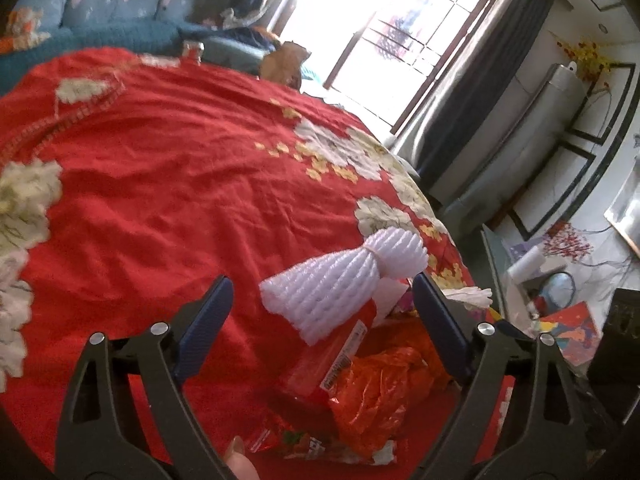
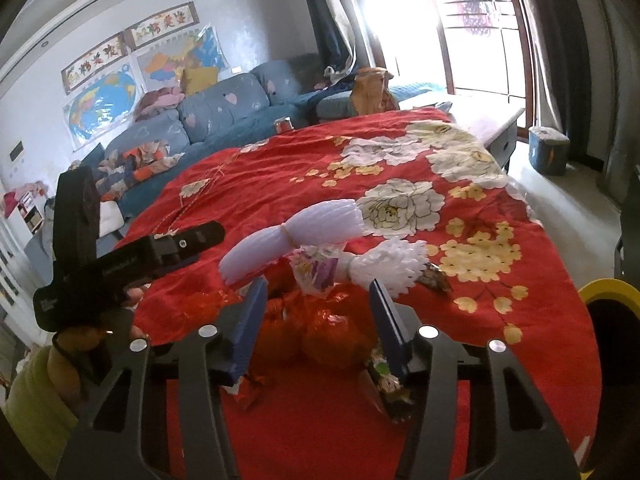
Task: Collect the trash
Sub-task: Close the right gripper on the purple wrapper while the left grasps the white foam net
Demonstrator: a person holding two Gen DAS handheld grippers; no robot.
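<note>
A heap of trash lies on the red flowered tablecloth (image 1: 160, 200). A white foam net bundle (image 1: 340, 280) rests on a red packet (image 1: 332, 360), next to a crumpled orange plastic bag (image 1: 380, 392) and a printed wrapper (image 1: 312, 446). My left gripper (image 1: 322, 280) is open, its blue fingers either side of the foam net and apart from it. My right gripper (image 2: 318, 285) stands open around the orange bag (image 2: 320, 332); whether its pads touch the bag I cannot tell. Beyond it lie the foam net bundle (image 2: 292, 236), a second one (image 2: 384, 264) and a clear wrapper (image 2: 316, 270).
A hand (image 2: 80, 344) in a yellow-green sleeve holds the left tool at the left of the right wrist view. A yellow-rimmed bin (image 2: 608, 292) sits off the table's right edge. A can (image 2: 283, 124) and a brown paper bag (image 2: 370, 88) stand at the far side, before a blue sofa (image 2: 224, 108).
</note>
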